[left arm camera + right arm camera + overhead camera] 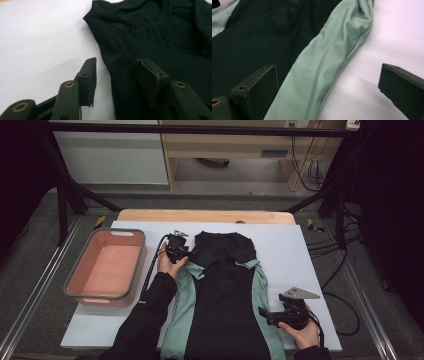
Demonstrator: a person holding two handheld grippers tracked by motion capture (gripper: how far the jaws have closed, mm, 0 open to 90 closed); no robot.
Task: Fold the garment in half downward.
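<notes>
Reaching in from both sides: left gripper [187, 253] sits at the garment's [222, 300] shoulder edge, jaws spread and empty, one jaw over the white table cover [295, 250], the other over black cloth. Right gripper [264, 313] is low at the garment's right side, jaws wide apart, straddling the green sleeve [329, 62] without pinching it

Garment: black body with pale green sleeves, lying flat and lengthwise on the cover, collar away from the person, hem toward the near table edge. Pink bin [106, 267] stands apart at the left, nothing in it

Judgement: the step looks like lining up grasp points before a fold; no cloth is gripped yet. Next move calls for lowering each jaw pair onto its fabric edge, closing on a single layer, then lifting both sides evenly so the sleeve doesn't drag or bunch
</notes>
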